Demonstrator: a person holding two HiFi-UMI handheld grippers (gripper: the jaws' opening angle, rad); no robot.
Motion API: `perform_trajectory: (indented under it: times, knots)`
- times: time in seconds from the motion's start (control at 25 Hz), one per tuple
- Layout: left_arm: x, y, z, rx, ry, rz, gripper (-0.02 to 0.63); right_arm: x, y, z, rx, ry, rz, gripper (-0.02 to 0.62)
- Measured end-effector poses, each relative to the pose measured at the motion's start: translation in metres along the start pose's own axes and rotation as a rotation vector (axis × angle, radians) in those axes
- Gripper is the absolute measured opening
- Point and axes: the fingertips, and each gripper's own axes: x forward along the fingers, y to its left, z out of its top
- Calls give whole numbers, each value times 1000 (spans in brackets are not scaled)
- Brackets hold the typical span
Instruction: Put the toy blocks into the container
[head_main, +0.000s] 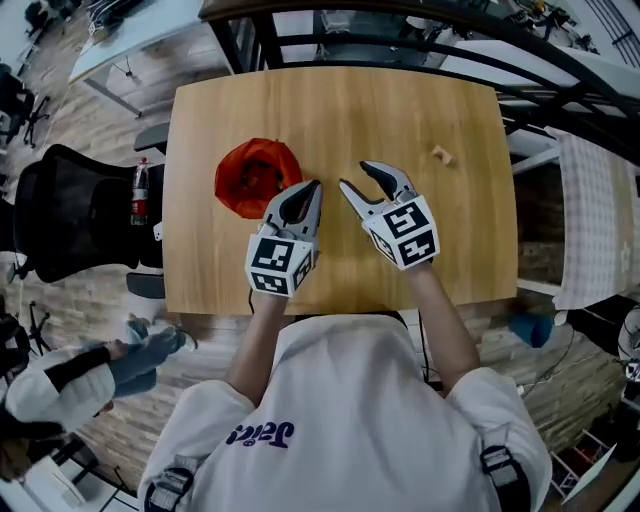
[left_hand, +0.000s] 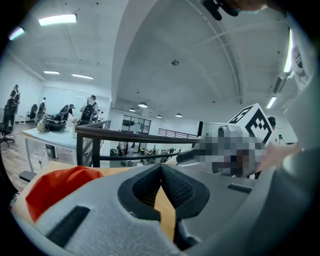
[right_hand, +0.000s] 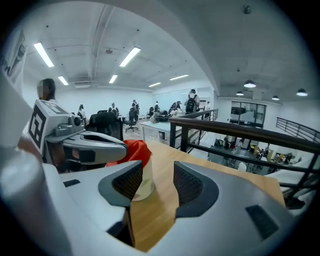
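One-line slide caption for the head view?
Left hand-held gripper shut, right hand-held gripper open, both above a wooden table beside a red container.

Open tabletop (head_main: 400, 110) right of the red container (head_main: 258, 178), one small block (head_main: 441, 154) far right.

right gripper (right_hand: 156, 176) jaws apart, container (right_hand: 135, 150) ahead

1 table (head_main: 340, 110), 1 red container (head_main: 258, 178), 1 small tan block (head_main: 441, 154).
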Motion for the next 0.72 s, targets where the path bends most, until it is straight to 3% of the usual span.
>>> perform_trajectory:
  times: [0.4,0.56,0.72]
  knots:
    - [108,-113,-10,34,70,-243,11,-83,-141,-79,140,44,-238,193]
    - [154,-142,-21,27,103,-280,11,-99,-197,-115,144,117,-289,193]
    - [203,-159,-42,23,139,-287,11,-99,-244,-149,116,190,-287,193]
